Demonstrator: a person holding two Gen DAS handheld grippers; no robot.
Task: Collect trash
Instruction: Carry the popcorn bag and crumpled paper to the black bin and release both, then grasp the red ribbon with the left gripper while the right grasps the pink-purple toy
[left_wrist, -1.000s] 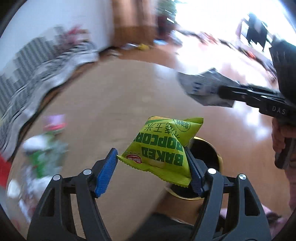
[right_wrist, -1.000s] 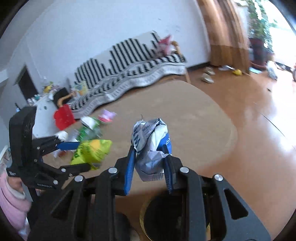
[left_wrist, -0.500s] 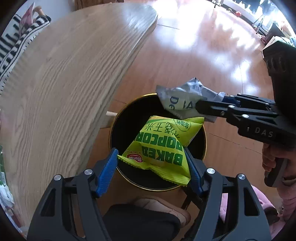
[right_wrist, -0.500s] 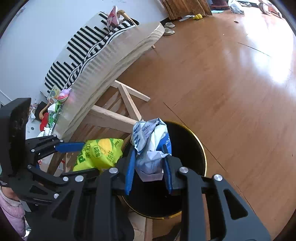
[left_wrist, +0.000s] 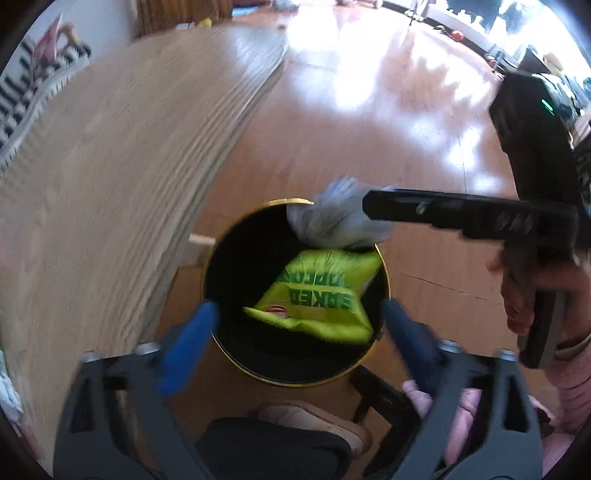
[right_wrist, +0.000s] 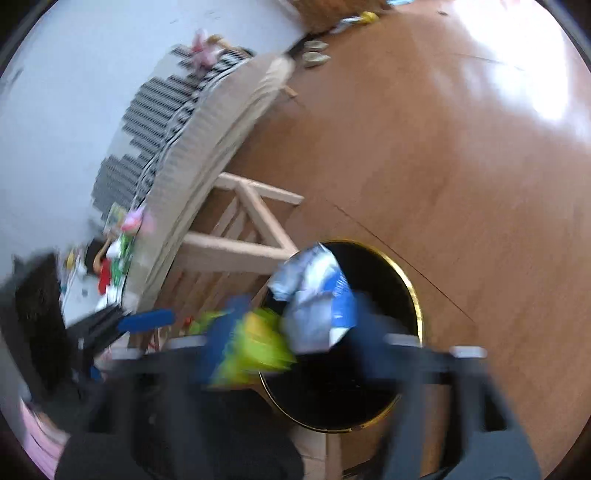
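A black bin with a gold rim (left_wrist: 384, 266) stands on the floor beside the table. My left gripper (left_wrist: 299, 332) hangs over it with its jaws opening. The yellow-green popcorn bag (left_wrist: 317, 295) lies between the blue pads (left_wrist: 188, 343) without touching them, dropping into the bin. My right gripper (right_wrist: 299, 332) is over the same bin (right_wrist: 415, 299), its jaws also opening. The crumpled white and blue wrapper (right_wrist: 314, 295) is loose between its blurred fingers. From the left wrist view, the wrapper (left_wrist: 332, 221) sits at the bin's far rim under the right gripper's finger (left_wrist: 443, 212).
A light wooden table (left_wrist: 110, 166) runs along the left of the bin, with its legs (right_wrist: 251, 221) close by. More trash (right_wrist: 110, 266) lies on its far end. A striped sofa (right_wrist: 155, 122) stands behind. A person's slippered foot (left_wrist: 310, 417) is next to the bin.
Both grippers dropped from above the table to over the bin. Their jaws have since spread apart, letting go of the popcorn bag and the crumpled wrapper.
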